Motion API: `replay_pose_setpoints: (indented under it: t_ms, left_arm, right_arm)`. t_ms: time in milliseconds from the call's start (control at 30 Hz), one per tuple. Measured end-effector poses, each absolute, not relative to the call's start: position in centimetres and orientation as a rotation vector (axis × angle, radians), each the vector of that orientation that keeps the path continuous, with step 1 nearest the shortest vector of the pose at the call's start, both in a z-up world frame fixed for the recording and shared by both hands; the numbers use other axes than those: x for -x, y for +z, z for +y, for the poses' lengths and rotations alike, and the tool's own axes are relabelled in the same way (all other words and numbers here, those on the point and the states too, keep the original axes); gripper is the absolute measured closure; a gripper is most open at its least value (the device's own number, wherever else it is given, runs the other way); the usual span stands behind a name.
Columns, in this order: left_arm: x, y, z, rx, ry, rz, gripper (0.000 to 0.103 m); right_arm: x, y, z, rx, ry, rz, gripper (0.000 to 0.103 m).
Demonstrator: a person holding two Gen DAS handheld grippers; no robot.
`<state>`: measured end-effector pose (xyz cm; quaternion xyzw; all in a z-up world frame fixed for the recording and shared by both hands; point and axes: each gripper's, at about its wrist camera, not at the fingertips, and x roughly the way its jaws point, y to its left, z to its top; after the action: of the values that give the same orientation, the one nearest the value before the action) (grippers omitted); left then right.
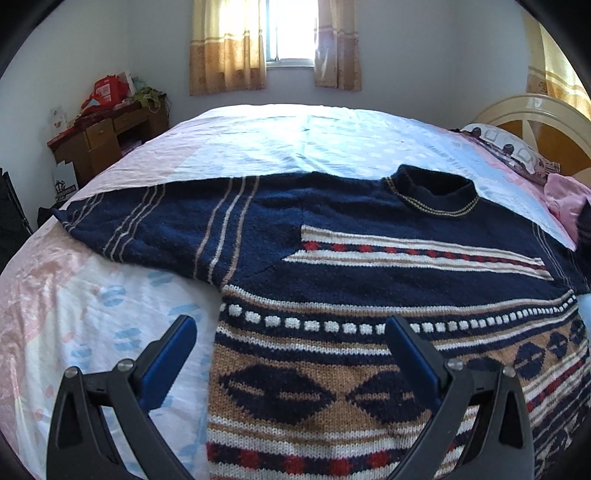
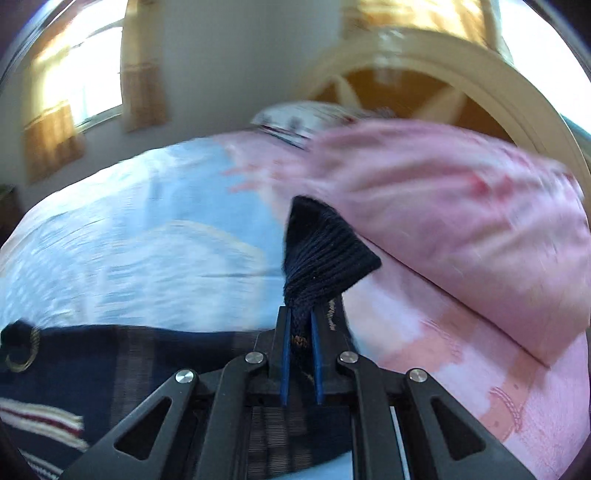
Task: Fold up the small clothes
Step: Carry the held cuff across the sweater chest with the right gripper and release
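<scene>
A navy knitted sweater (image 1: 332,236) with tan, white and red patterns lies flat on the bed, collar (image 1: 432,192) toward the far right and one sleeve (image 1: 147,221) stretched out to the left. My left gripper (image 1: 291,325) is open and empty, hovering over the sweater's left side edge. My right gripper (image 2: 299,314) is shut on the navy ribbed sleeve cuff (image 2: 321,243), which fans out past the fingertips and is lifted above the bed. The sweater body (image 2: 110,354) lies below and to the left, blurred by motion.
The bed (image 1: 258,140) has a pale blue and pink sheet. A pink pillow (image 2: 461,214) and a cream headboard (image 2: 480,74) are at the right. A patterned pillow (image 1: 509,151) lies by the headboard. A cluttered wooden desk (image 1: 107,133) stands far left under the curtained window (image 1: 291,33).
</scene>
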<state>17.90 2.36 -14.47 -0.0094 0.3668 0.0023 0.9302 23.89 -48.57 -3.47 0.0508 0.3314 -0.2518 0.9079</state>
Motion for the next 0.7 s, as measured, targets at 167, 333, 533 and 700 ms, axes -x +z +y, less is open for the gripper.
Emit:
replay_pose_setpoints:
  t_ms: [167,333,533,700]
  left_arm:
    - [-17.4,-14.0,2.9,0.03,-0.001,0.735,0.0]
    - [-17.0,-13.5,3.7,0.046,-0.013,0.722,0.0]
    - [-17.3,-13.6,5.1,0.114,-0.045,0.763,0.0]
    - [-17.4,-13.5,5.8,0.138,-0.053,0.784,0.0]
  right_arm:
    - [-26.8,-3.0,-40.6,-0.028,-0.373,0.68,0.094]
    - [-28.9,-4.4,-33.1,0.024,-0.245,0.697,0.094]
    - [-29.6,-7.7,-24.2,0.102,-0.113,0.714,0.094]
    - [-29.3,-10.7,-18.5,0.15,-0.015,0.736,0.094]
